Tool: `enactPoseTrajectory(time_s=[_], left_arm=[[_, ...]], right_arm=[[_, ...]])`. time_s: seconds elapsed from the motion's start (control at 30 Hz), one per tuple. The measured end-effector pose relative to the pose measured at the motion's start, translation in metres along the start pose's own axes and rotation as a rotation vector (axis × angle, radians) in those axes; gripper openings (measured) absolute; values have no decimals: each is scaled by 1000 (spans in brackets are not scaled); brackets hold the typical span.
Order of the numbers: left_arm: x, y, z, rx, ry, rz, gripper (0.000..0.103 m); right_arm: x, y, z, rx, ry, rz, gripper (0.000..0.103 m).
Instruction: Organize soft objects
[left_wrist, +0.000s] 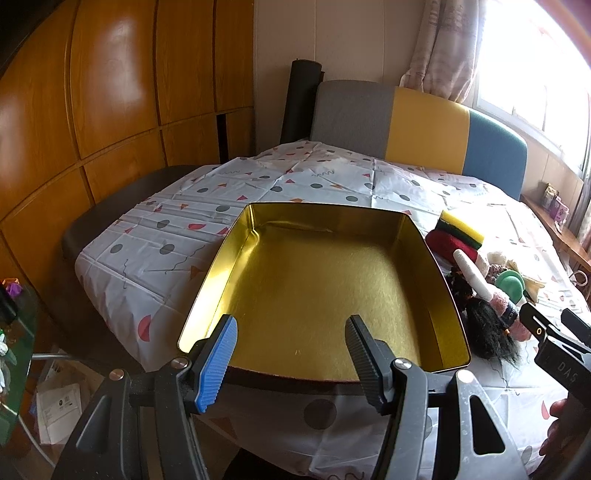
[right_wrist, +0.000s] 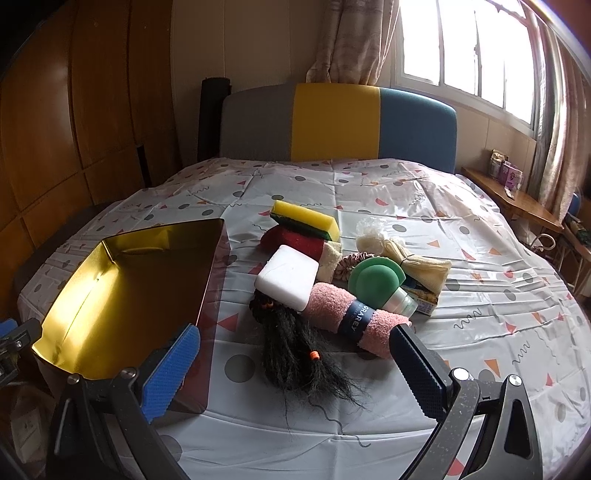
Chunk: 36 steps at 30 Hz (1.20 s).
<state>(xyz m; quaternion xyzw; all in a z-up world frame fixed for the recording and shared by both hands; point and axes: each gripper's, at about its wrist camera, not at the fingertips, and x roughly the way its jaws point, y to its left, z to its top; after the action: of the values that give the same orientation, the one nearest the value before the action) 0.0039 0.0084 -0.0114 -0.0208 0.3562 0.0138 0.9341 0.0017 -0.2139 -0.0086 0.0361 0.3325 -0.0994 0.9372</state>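
Observation:
An empty gold tin box (left_wrist: 317, 280) sits on the patterned sheet; it also shows at the left of the right wrist view (right_wrist: 122, 280). My left gripper (left_wrist: 291, 332) is open and empty over the box's near edge. A heap of soft things lies right of the box: a yellow-green sponge (right_wrist: 306, 218), a red cloth (right_wrist: 295, 240), a white foam block (right_wrist: 288, 277), a pink rolled sock (right_wrist: 351, 317), a green puff (right_wrist: 373, 277) and a black hair piece (right_wrist: 295, 354). My right gripper (right_wrist: 295, 347) is open and empty, just short of the hair piece and sock.
A cream mesh ball (right_wrist: 373, 236), a scrunchie (right_wrist: 347, 262) and a tan fibre bundle (right_wrist: 421, 266) lie behind the heap. A grey, yellow and blue headboard (right_wrist: 340, 122) stands at the far end. A wooden shelf (right_wrist: 517, 195) runs under the window at right.

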Motion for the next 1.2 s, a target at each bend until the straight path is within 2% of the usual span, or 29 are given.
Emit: enactPoseTrajectory(time_s=[1.2], left_arm=[[1, -4, -1, 13, 27, 1, 62]], right_arm=[[-9, -19, 12, 10, -37, -4, 103]])
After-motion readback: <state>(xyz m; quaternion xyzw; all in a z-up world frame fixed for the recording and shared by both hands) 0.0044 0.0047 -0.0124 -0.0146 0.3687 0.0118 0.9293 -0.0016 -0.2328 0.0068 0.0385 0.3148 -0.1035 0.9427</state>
